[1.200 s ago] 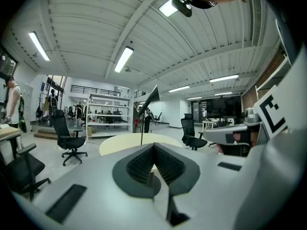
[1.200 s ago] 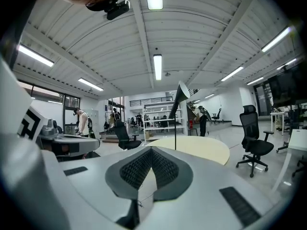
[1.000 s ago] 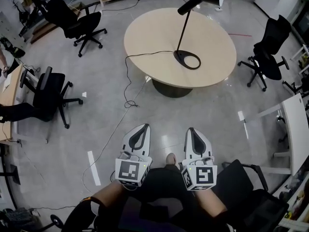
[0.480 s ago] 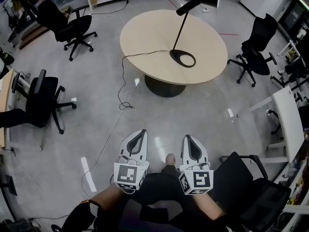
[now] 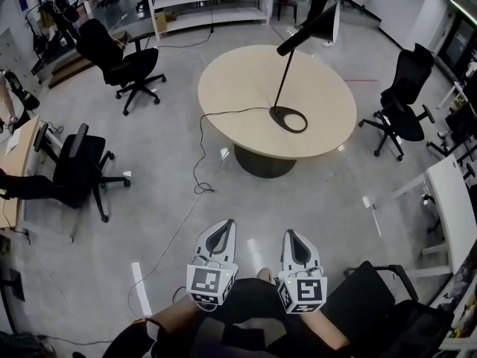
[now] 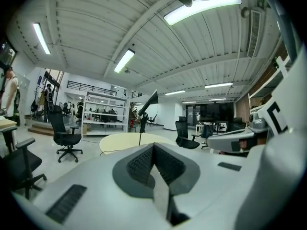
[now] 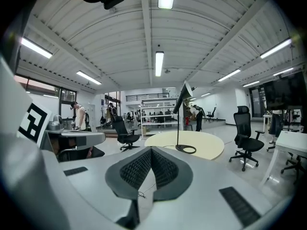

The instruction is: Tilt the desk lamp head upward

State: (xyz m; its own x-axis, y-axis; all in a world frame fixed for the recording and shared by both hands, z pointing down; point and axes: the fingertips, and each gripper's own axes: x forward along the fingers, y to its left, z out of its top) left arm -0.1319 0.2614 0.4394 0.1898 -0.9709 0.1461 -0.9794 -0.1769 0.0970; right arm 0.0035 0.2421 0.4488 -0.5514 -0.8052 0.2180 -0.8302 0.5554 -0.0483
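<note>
**Two shut grippers, far from the lamp**

Both grippers are held low, close to the person's body. The left gripper (image 5: 221, 226) has its jaws pressed together, and nothing is in them. Ahead of it and a bit to its left, a black cord (image 5: 195, 155) runs over the floor and up onto the round surface (image 5: 238, 88). The right gripper (image 5: 292, 235) is just beside the left one. Its jaws are pressed together too, and they hold nothing.

The desk lamp (image 5: 282, 77) stands on the surface, far ahead of both grippers and a little to the right of the right gripper. Its ring foot (image 5: 288, 118) lies flat. From there the lamp goes up thin and tall, and the lamp head (image 5: 322, 24) sits at the top, on a slant. I cannot tell if the head is tipped up as much as the task wants.

So this could be a person on the way to the lamp, or one standing back with the head tipped up. Either way, I think walking well means stepping over the cord, since a tug on it could pull the lamp. The lamp looks tall and thin, so I think a hard push would make it wobble.
</note>
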